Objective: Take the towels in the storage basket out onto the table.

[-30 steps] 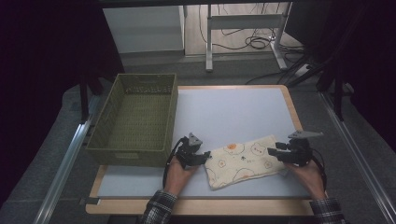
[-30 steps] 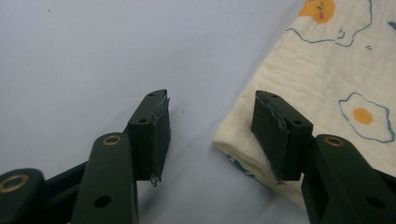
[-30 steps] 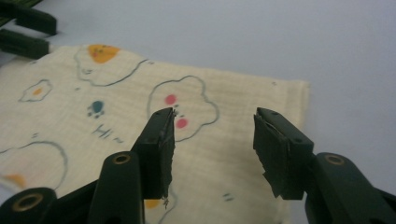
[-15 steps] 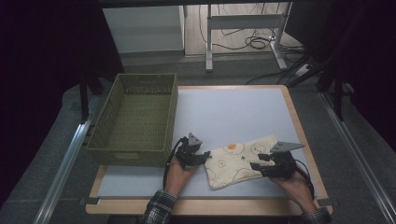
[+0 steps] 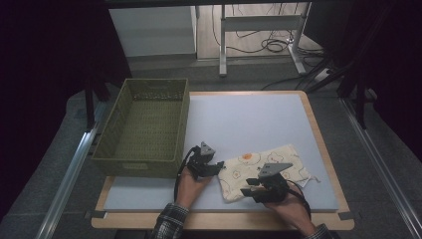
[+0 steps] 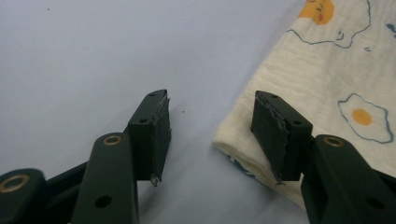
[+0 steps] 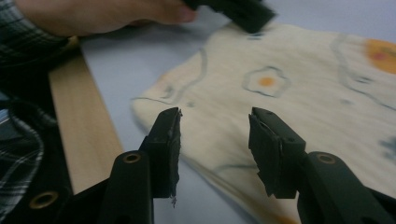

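Observation:
A cream cloth (image 5: 263, 167) printed with fried eggs lies flat on the white mat near the table's front edge. My left gripper (image 5: 217, 167) rests at the cloth's left end, open. In the left gripper view (image 6: 211, 100) its right jaw hovers over the cloth's folded corner (image 6: 327, 70) and its left jaw over bare mat. My right gripper (image 5: 247, 191) sits at the cloth's near edge, towards its left corner. Its jaws (image 7: 215, 114) have just been closing but stand apart above the cloth (image 7: 289, 88), with no pad pressing on it.
A green woven basket (image 5: 144, 124) stands at the mat's left side, just beyond the left hand. The wooden table rim (image 5: 318, 129) frames the white mat (image 5: 249, 119). Cables and metal table legs lie on the floor behind.
My right gripper has slid left along the cloth's near edge, from its right end to near its left corner. The left gripper and the cloth have stayed put.

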Motion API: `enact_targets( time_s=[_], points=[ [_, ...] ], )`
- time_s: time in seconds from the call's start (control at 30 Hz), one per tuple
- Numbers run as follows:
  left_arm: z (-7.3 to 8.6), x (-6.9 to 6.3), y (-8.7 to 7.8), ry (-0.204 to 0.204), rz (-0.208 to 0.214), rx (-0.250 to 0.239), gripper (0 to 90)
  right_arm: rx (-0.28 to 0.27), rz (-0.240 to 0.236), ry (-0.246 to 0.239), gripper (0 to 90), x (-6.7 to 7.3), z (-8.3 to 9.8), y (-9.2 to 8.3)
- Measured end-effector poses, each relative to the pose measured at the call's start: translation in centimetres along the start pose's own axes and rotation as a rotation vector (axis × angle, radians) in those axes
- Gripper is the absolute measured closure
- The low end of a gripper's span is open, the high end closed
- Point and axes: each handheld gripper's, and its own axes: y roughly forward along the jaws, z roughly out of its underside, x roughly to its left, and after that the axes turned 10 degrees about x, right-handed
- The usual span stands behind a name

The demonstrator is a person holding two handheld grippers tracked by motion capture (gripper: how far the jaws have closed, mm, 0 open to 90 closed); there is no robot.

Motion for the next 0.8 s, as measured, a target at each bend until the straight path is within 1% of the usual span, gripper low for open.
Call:
enact_targets(
  time_s=[0.1,0.23,0.37,0.4,0.47,0.5,0.53,0.57,0.63,0.7,0.77,0.8],
  points=[
    [0.0,0.0,0.0,0.000,0.000,0.000,46.9,0.015,-0.025,-0.031,55.2,1.2,-0.6,0.8],
    [0.0,0.0,0.0,-0.001,0.000,0.000,46.9,0.027,-0.063,-0.057,56.3,2.5,-1.3,2.0],
    [0.0,0.0,0.0,-0.001,0.000,0.002,47.0,0.040,-0.074,-0.081,56.3,3.3,-1.7,3.2],
    [0.0,0.0,0.0,-0.001,-0.001,0.001,47.0,0.043,-0.065,-0.088,56.3,3.5,-1.7,3.5],
    [0.0,0.0,0.0,-0.001,-0.001,-0.001,47.0,0.061,-0.031,-0.110,56.4,3.7,-1.8,4.0],
    [0.0,0.0,0.0,-0.001,-0.001,-0.001,47.0,0.055,-0.020,-0.119,56.9,3.8,-1.7,4.1],
    [0.0,0.0,0.0,0.000,-0.001,-0.001,47.0,0.056,-0.009,-0.120,60.7,3.9,-1.8,4.1],
    [0.0,0.0,0.0,0.000,-0.001,-0.002,47.0,0.057,0.013,-0.129,64.7,3.9,-1.7,4.1],
    [0.0,0.0,0.0,0.000,-0.007,-0.003,47.4,0.052,0.049,-0.149,70.0,4.2,-1.6,4.2],
    [0.0,-0.1,0.0,-0.004,-0.016,-0.004,49.8,0.053,0.080,-0.165,76.4,4.3,-1.6,4.2],
    [0.0,-0.1,0.0,-0.005,-0.021,-0.002,52.1,0.059,0.081,-0.154,82.4,4.1,-1.7,4.1],
    [0.0,-0.1,0.0,-0.005,-0.022,-0.003,53.9,0.058,0.074,-0.146,83.7,4.0,-1.7,4.1]
  ],
)
